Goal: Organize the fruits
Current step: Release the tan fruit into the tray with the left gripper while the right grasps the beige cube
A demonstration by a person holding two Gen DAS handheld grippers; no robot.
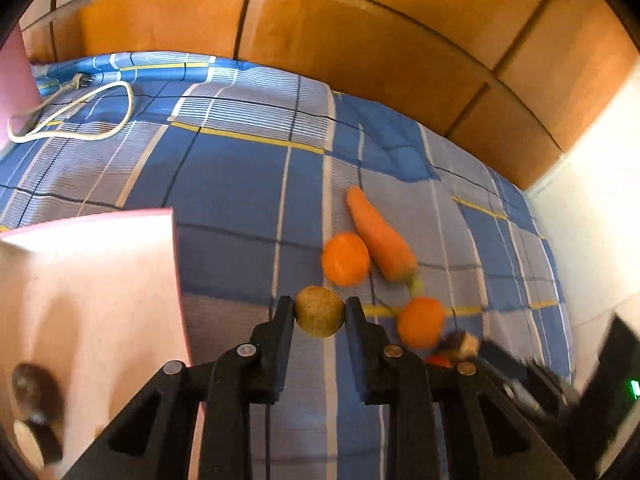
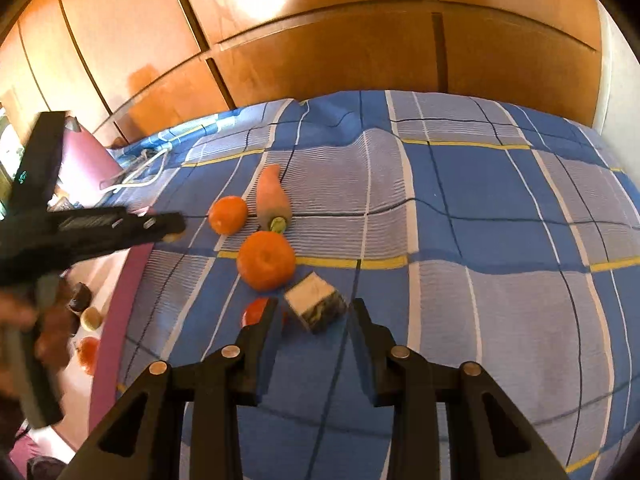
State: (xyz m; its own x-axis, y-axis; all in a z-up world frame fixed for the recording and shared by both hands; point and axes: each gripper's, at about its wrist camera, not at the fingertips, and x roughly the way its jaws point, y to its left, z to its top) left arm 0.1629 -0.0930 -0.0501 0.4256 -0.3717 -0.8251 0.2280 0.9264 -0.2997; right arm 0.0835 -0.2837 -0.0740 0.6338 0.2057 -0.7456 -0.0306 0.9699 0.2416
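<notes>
My left gripper [image 1: 320, 310] is shut on a small brown-green kiwi [image 1: 320, 312], held above the checked blue bedcover [image 1: 240, 184] beside a pink tray [image 1: 100, 280]. Two oranges [image 1: 346, 258] [image 1: 420, 322] and a carrot [image 1: 380, 236] lie just beyond it. In the right wrist view my right gripper [image 2: 314, 308] holds a tilted white and dark cube [image 2: 316, 306] between its fingertips. The oranges [image 2: 228, 215] [image 2: 266, 260] and the carrot [image 2: 272, 196] lie ahead of it. A red fruit [image 2: 256, 312] is half hidden behind its left finger. The left gripper [image 2: 172, 232] hangs blurred at the left.
The pink tray [image 2: 120, 300] at the bed's left side holds several small items, among them a pale round one [image 2: 91, 318] and a red one [image 2: 88, 350]. A white cable [image 1: 80, 108] lies at the far left. Wooden wardrobe doors [image 2: 320, 40] stand behind the bed.
</notes>
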